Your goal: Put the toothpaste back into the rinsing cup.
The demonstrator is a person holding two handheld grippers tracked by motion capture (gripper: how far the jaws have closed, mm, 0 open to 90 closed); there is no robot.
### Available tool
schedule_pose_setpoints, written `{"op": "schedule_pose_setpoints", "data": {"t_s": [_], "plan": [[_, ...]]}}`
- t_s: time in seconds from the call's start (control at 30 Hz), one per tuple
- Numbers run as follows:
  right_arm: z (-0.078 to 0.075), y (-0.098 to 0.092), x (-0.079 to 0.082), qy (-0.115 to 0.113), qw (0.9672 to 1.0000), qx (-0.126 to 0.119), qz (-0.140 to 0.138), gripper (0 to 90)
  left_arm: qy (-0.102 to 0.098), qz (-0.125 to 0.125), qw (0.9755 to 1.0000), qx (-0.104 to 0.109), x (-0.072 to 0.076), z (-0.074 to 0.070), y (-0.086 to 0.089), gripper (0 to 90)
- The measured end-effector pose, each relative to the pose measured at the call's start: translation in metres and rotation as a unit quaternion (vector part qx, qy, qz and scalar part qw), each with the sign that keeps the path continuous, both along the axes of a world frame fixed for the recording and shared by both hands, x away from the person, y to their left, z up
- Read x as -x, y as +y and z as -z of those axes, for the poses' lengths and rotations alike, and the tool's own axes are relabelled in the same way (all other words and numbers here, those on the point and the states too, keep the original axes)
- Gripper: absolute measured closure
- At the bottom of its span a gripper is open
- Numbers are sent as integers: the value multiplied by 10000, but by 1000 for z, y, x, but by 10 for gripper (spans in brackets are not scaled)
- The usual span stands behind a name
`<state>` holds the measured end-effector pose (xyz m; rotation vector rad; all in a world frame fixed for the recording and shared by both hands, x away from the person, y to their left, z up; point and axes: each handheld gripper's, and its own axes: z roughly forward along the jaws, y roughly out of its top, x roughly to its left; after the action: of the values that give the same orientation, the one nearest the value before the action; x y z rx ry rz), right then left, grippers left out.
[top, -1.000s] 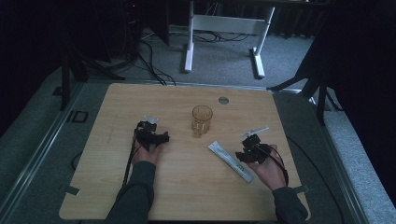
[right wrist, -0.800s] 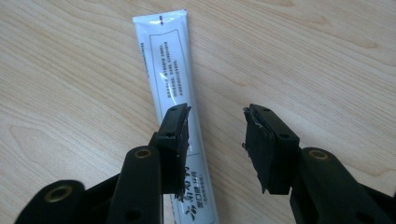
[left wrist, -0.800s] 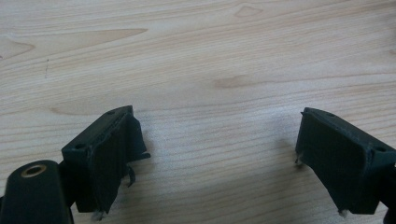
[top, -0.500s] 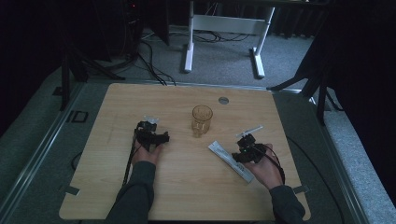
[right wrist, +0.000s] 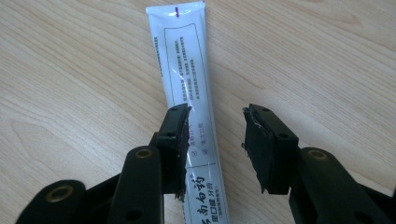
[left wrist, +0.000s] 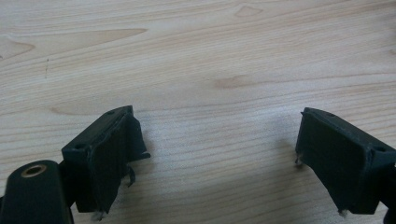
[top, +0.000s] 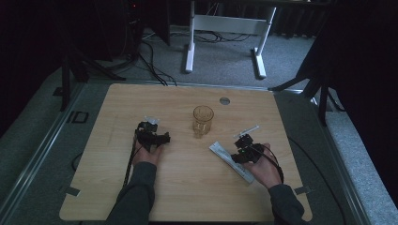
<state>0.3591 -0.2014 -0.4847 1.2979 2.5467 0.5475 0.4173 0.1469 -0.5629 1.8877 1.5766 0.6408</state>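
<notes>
Jaws of right gripper (right wrist: 215, 140) just narrowing, parted astride toothpaste tube (right wrist: 187, 79), left gripper (left wrist: 215, 154) wide apart over bare table (left wrist: 210, 56).

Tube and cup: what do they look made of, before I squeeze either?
The tube looks like soft plastic laminate, glossy white with printed text; a glare streak runs along it and its far end is crimped flat. The cup looks like clear amber glass or hard plastic, since the table shows through; which one is unclear.

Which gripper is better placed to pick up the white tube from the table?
The right gripper. Its jaws, which have just been closing, stand open around the white tube, not yet pressing it. The left gripper is open over bare table, on the far side of the glass.
</notes>
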Motion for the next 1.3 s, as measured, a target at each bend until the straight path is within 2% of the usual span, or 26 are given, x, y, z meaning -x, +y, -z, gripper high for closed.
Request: {"op": "schedule_pose_setpoints", "data": {"t_s": [0.33, 1.3], "plan": [[8, 5, -3, 165, 9998, 34, -53, 599, -1, 0, 10000, 3, 0, 0, 0, 124], [11, 11, -13, 623, 9969, 397, -288, 601, -3, 11, 10000, 4, 0, 0, 0, 126]]}}
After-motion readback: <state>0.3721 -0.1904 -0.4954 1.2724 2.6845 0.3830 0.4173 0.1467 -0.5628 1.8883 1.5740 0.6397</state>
